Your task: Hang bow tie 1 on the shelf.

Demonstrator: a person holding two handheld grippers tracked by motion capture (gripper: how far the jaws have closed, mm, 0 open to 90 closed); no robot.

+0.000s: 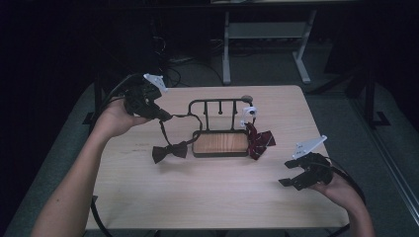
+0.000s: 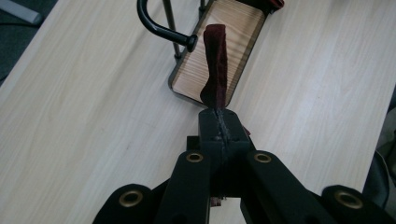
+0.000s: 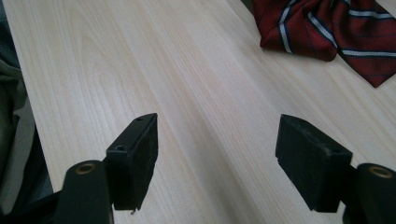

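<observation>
Dark maroon fabric is what matters here: the strap [image 2: 215, 65] of a bow tie [image 1: 169, 151] is pinched flat between the closed jaws of the left gripper [image 1: 163, 116], and in the left gripper view it runs straight on from the fingertips toward the rack [image 1: 220, 128], its long axis in line with the jaws. The rack, a black wire frame on a wooden base, is the landmark. The bow itself lies on the table [image 1: 207, 197] just left of the base, and the strap climbs from it to the left gripper, which is held raised at the rack's left rear corner. A curved black hook end [image 2: 187, 41] of the frame sits just beside the strap's far part, so I judge the coming move to be looping the strap over that arm. The left hand is much the nearer; its forearm comes in from the near left with the gripper pointing toward the rack. The right gripper [image 1: 290, 178] waits well off to the rack's right front, jaws wide with nothing between them, low over the wood, near a red striped tie [image 3: 327, 28] slumped against the rack's right end.
</observation>
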